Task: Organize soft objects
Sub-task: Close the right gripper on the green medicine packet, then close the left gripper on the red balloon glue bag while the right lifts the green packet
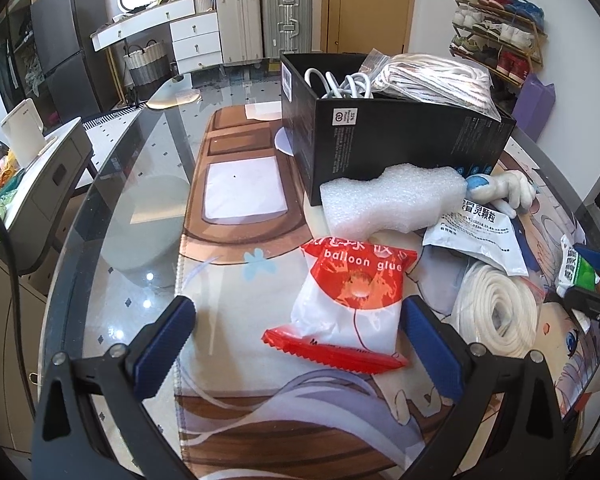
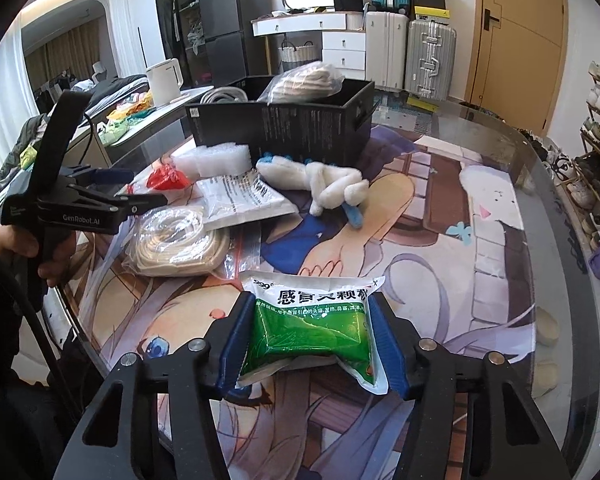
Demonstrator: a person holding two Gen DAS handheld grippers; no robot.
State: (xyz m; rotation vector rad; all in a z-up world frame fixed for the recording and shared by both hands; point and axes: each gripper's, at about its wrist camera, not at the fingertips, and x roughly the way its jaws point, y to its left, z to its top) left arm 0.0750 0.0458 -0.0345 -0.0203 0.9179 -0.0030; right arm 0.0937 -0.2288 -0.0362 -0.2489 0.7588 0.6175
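While the right gripper (image 2: pixel 307 344) is clenched on the green-and-white medicine sachet (image 2: pixel 314 330), the packet is pinched between both blue pads and held just above the printed anime mat (image 2: pixel 440 208). The left gripper (image 1: pixel 298 344) is spread wide, nothing held; the red-and-white balloon glue bag (image 1: pixel 350 304) lies on the mat between its fingers, nearer the right-hand pad, and contact cannot be judged.

Surface: a round glass table (image 1: pixel 140 184) is covered in part by the mat. Room: suitcases (image 1: pixel 260 20), a white drawer unit (image 1: pixel 194 40), a wooden door (image 2: pixel 520 28) and a shoe rack (image 1: pixel 496 36) are seen behind.

Other items: a black cardboard box (image 1: pixel 388 148) is stood at the far side of the mat, with white cables (image 1: pixel 340 82) and a bagged rope coil (image 1: pixel 436 76) inside. White foam wrap (image 1: pixel 388 200) is lying against the box front, beside a white-and-blue plush toy (image 1: pixel 500 190). A white printed pouch (image 1: pixel 476 236) and a second bagged rope coil (image 1: pixel 496 308) are lying right of the glue bag, well inside the left gripper's reach path.
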